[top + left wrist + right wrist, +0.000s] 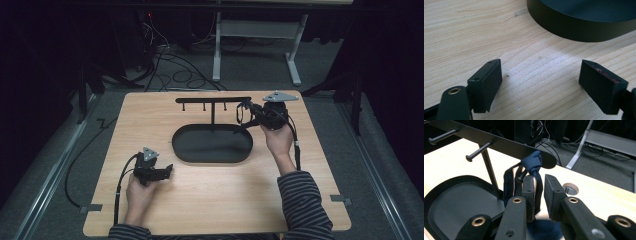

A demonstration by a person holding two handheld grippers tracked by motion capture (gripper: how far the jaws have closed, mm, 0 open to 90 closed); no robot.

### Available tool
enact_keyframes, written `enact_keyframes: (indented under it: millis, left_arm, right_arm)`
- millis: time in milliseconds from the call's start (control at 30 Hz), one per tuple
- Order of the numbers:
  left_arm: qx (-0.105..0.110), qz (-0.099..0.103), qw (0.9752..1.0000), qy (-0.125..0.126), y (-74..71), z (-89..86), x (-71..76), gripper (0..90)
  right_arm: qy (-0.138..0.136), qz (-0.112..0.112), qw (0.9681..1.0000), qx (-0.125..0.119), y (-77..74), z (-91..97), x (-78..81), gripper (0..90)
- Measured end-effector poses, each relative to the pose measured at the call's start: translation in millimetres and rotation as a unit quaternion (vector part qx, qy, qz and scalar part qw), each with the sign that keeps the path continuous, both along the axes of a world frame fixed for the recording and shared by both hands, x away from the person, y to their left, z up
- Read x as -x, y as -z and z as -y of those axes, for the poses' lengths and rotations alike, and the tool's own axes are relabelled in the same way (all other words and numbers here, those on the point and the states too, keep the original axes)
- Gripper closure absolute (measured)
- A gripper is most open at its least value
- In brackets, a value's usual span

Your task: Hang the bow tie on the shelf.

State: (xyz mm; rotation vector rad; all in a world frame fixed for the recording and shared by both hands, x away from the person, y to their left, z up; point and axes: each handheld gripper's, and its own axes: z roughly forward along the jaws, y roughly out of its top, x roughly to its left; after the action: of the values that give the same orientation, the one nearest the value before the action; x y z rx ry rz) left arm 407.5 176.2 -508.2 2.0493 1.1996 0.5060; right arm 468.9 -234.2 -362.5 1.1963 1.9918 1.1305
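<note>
A black rack with several pegs stands in an oval black tray at the middle of the wooden table. A dark blue strap loop hangs from the rack's rightmost peg; from above the strap shows at the bar's right end. My right gripper points at that peg. Its jaws stand a little apart with the strap running between them, along the left jaw, and a gap shows before the other jaw. My left gripper rests wide open on bare wood near the tray's wall, holding nothing.
The left gripper lies front left of the tray, the right gripper at the rack's right end. A round grommet sits in the tabletop beyond the right jaws. Cables and a desk frame lie on the floor behind the table.
</note>
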Motion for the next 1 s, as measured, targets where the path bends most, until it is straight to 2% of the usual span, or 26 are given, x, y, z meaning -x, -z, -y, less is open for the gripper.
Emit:
enact_keyframes:
  millis: [133, 333, 667, 800, 1000]
  left_arm:
    - [-0.001, 0.000, 1.0000, 0.001, -0.1, -0.1, 0.0, 19.2]
    - [-0.001, 0.000, 1.0000, 0.001, -0.1, -0.1, 0.0, 19.2]
    - [0.000, 0.000, 1.0000, 0.000, 0.0, 0.0, 0.0, 19.1]
    - [0.000, 0.000, 1.0000, 0.000, 0.0, 0.0, 0.0, 19.1]
    - [0.000, 0.000, 1.0000, 0.000, 0.0, 0.0, 0.0, 19.1]
  right_arm:
    - [0.005, -0.003, 0.9999, -0.010, 0.9, 2.3, -1.3, 79.5]
    - [0.003, 0.001, 0.9999, -0.011, -1.7, 3.6, 2.0, 77.3]
    - [0.000, 0.017, 0.9997, -0.019, -13.1, 12.7, 14.3, 72.7]
    - [-0.003, 0.021, 0.9994, -0.029, -17.6, 17.0, 20.0, 69.8]
    - [0.000, 0.025, 0.9991, -0.035, -19.6, 23.4, 26.4, 67.5]
